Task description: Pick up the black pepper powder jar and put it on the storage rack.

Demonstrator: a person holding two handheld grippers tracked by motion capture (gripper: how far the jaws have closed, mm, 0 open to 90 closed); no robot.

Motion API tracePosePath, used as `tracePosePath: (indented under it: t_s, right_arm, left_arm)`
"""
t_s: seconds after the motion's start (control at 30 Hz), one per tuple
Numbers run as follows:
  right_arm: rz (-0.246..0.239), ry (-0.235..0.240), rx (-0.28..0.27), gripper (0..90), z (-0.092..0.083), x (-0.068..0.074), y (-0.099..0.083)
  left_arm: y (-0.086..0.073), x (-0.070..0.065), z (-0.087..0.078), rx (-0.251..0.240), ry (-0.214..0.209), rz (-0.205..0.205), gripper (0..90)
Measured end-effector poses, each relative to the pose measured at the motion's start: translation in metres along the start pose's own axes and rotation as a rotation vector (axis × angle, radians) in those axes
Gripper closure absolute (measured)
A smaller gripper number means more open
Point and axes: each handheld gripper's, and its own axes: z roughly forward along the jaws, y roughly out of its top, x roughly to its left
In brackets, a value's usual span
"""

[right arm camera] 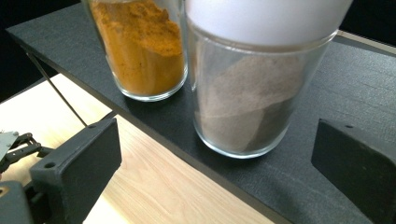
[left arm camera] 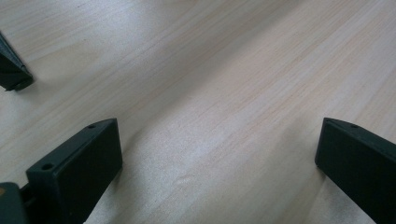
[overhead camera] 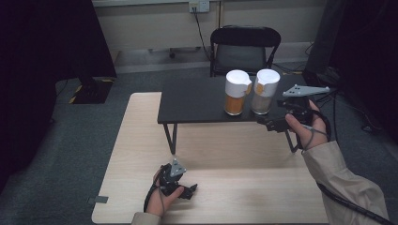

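Probably a lab or office: grey carpet (overhead camera: 70,140), folding chair (overhead camera: 244,47), wall socket (overhead camera: 199,5).

orange-powder jar (overhead camera: 236,93) | glass, white lid, upright, black shelf near edge | grey-powder jar (overhead camera: 265,91) | alike, just right

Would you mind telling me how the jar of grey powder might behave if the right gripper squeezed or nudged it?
The grey-powder jar looks like smooth clear glass, so probably rigid, slippery and breakable. It is tall with a white cap and roughly half-filled, so a high nudge may tip it. The orange-powder jar stands close, so a sideways push would likely knock it.
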Motion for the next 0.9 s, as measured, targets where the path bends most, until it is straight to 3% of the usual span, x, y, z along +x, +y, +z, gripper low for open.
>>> tracePosePath:
  t_s: [0.9]
  right_arm:
    - [-0.026, 0.033, -0.016, 0.4, 0.002, 0.012, -0.021]
  left_arm:
    - [0.0, 0.0, 0.0, 0.0, 0.0, 0.0, 0.0]
